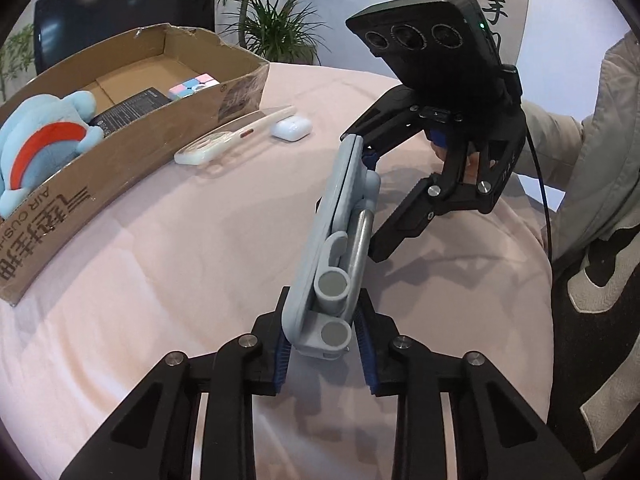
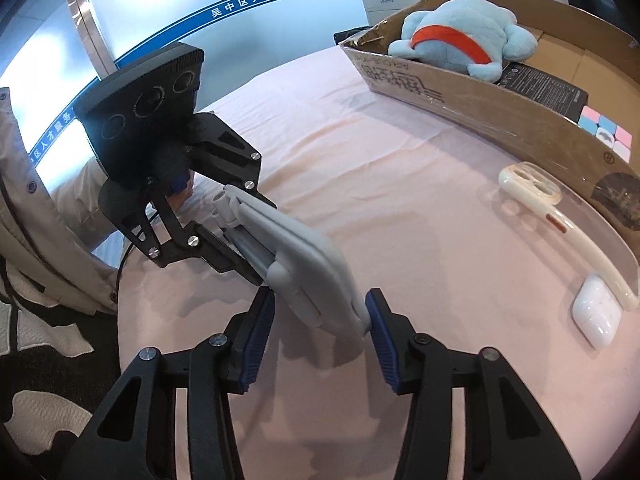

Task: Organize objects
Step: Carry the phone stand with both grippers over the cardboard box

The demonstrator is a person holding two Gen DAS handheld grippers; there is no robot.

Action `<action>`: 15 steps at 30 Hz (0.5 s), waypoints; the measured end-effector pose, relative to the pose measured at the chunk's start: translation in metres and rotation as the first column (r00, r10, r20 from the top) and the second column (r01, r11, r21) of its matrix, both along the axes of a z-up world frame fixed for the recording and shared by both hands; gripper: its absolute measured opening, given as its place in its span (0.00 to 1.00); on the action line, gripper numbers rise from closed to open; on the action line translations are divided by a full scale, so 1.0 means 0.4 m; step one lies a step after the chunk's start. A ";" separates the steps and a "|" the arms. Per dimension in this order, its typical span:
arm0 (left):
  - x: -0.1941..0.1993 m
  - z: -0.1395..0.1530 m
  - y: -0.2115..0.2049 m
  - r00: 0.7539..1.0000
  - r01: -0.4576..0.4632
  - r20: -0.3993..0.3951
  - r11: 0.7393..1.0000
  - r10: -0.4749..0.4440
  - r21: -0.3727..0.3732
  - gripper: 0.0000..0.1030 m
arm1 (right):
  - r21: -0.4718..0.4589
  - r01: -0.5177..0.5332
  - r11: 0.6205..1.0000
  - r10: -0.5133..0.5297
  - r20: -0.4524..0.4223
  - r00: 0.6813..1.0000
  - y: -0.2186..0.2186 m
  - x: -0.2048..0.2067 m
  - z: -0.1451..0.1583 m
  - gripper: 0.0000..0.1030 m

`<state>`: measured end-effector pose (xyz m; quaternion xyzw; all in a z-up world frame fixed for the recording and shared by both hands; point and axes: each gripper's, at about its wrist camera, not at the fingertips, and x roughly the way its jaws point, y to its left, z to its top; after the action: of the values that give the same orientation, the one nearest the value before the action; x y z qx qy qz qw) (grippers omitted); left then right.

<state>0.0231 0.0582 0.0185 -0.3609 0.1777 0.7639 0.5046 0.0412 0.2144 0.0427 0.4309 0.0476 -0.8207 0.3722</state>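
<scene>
— Which way does that grey folding stand (image 1: pixel 340 240) lie?

— Its long axis runs from one gripper to the other, held off the pink cloth (image 1: pixel 180 260); the hinge end with the two round caps sits in the left gripper (image 1: pixel 323 350), the flat plate end reaches to the right gripper (image 2: pixel 320 320); it stands on edge rather than flat.

— And the grips?

— The left one is clamped on the hinge end, blue pads pressed on both sides; the right one has its jaws either side of the plate end, one pad touching the edge, the other beside the knuckle, though I cannot tell whether it presses; both tools tilt downward, facing each other over the table, a pale sleeve (image 1: pixel 592 140) behind the right one.

— Farther off?

— A white earbud case (image 1: pixel 291 128) and a cream handled tool (image 1: pixel 232 140) lie by the cardboard box (image 1: pixel 120 152); inside are a blue plush (image 1: pixel 40 140), a black packet (image 1: pixel 128 110) and a pastel cube (image 1: pixel 194 84).
</scene>
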 end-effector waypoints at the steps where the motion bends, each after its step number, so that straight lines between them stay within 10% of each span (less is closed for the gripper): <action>1: 0.002 0.001 -0.001 1.000 0.001 -0.001 1.000 -0.001 0.000 0.26 | 0.008 0.000 1.000 0.000 -0.004 1.000 -0.002 -0.001 0.000 0.42; 15: 0.012 0.059 -0.005 0.999 0.053 0.002 0.998 -0.053 0.026 0.26 | 0.011 -0.033 0.999 0.034 -0.071 0.997 0.006 0.034 0.033 0.30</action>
<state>0.0278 0.0561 0.0421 -0.3507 0.1763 0.7520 0.5295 0.0548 0.2168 0.0559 0.4024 0.0720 -0.8289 0.3818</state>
